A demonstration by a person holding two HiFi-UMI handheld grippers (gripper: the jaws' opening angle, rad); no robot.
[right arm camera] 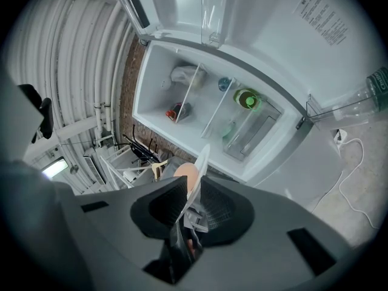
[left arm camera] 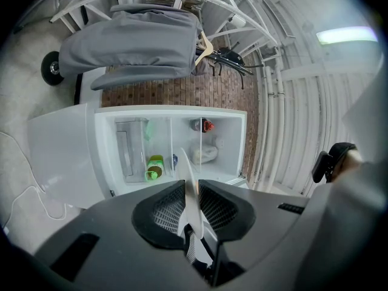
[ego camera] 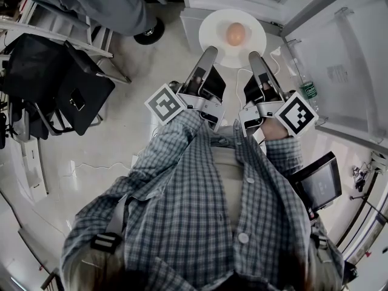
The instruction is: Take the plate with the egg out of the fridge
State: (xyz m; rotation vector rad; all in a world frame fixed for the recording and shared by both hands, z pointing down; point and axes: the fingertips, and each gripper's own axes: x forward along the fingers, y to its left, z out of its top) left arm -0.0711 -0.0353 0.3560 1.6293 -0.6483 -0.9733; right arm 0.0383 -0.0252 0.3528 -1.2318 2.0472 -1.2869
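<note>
Gripping a round white ceramic plate [ego camera: 213, 35] by its near rim, from two sides. Pinched at the left edge by the left gripper [ego camera: 210, 52] and at the right edge by the right gripper [ego camera: 256, 56], both pairs of jaws closed onto the thin rim, seen edge-on between the pads in each gripper view. Carrying a brown egg [ego camera: 235, 34] loose at the plate's centre. Hence, most likely, the two-point hold and the near-level tilt, to keep it from rolling. Held clear of the white fridge [left arm camera: 173, 141], over the pale floor [ego camera: 139, 102] beside the open fridge door [ego camera: 339, 47]. Judged nearly done: plate and egg already outside the compartment, with a green bottle [left arm camera: 154, 165] on a shelf inside.
</note>
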